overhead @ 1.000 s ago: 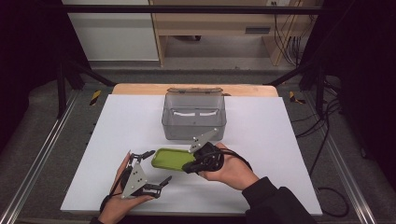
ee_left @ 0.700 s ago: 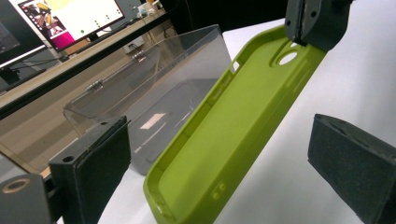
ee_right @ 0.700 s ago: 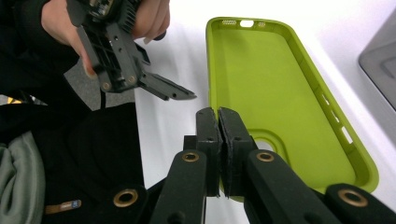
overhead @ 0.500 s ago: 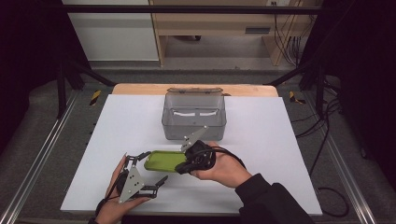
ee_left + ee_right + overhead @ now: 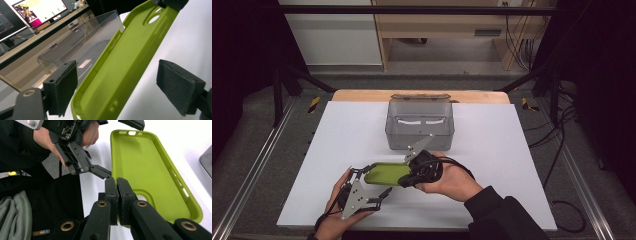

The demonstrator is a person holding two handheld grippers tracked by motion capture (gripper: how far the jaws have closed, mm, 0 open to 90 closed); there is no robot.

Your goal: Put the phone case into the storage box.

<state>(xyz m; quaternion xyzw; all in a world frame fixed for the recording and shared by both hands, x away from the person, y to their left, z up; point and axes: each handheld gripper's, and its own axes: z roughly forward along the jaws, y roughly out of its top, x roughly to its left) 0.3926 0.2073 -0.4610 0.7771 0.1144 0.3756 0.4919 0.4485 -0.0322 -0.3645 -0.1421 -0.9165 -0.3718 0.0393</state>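
Tongs first, from the high view: the right tongs (image 5: 406, 176) clamp one end of the green phone case (image 5: 384, 173), held just above the white tabletop (image 5: 492, 165) in front of the clear box (image 5: 420, 125). Left gripper view: the left tongs (image 5: 125, 85) stand apart and have just been closing, the case between them with neither pad seen pressing. Right gripper view: the pads (image 5: 111, 192) pinch the case's rim.

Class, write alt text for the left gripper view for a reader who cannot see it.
A lime-green phone case slants up between the left tool's two open black pads, which have just been closing without pressing it. Behind stands a clear plastic box on the white table.
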